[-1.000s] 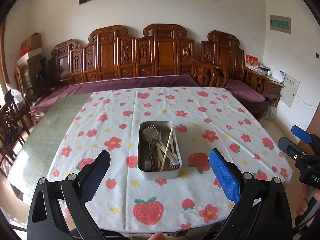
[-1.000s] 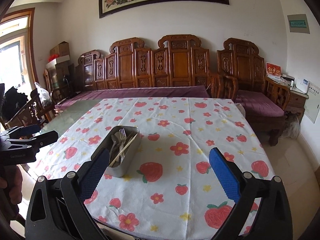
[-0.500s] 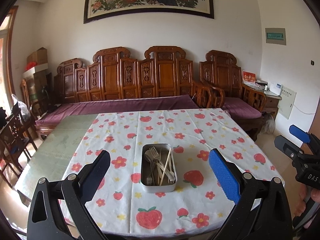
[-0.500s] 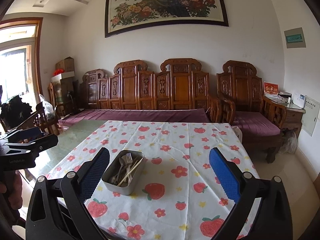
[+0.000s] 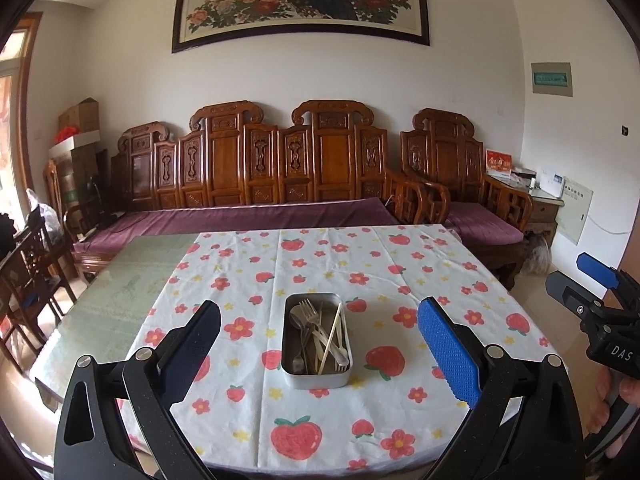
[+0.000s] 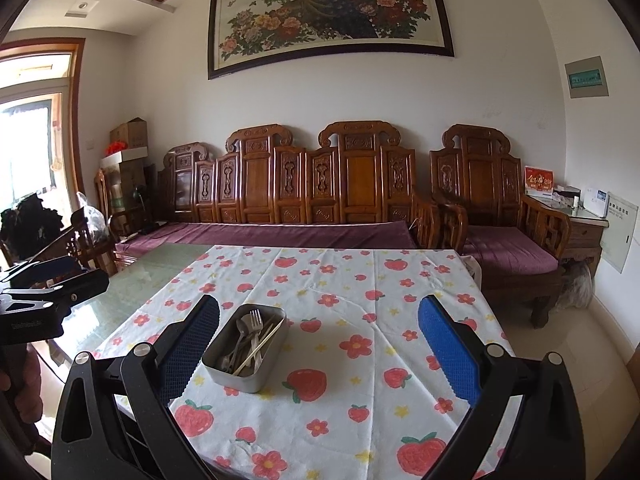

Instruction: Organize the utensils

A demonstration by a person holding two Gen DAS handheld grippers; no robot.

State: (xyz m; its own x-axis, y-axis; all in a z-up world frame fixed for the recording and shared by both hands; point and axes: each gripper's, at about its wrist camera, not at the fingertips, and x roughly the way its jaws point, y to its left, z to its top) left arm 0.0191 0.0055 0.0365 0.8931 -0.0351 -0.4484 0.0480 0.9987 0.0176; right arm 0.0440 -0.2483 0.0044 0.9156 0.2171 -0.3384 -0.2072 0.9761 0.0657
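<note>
Your left gripper (image 5: pixel 318 354) and right gripper (image 6: pixel 318 354) hover jaws apart before the metal tin (image 5: pixel 316 374) holding forks, chopsticks, perhaps spoons.

Only clear lettering I'm seeing is white "DAS" on the black plastic right gripper (image 5: pixel 600 292). The framed peacock-and-peony painting (image 6: pixel 332 16) is showing brush characters, too small to read.

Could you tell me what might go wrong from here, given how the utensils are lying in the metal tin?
1. The forks, spoon and chopsticks lie tangled in the tin, so lifting one could drag others out.
2. The tin sits loose on the tablecloth; a sideways pull may slide or tip it.
3. The left gripper and right gripper, both open, aim at the same tin and could collide.
</note>
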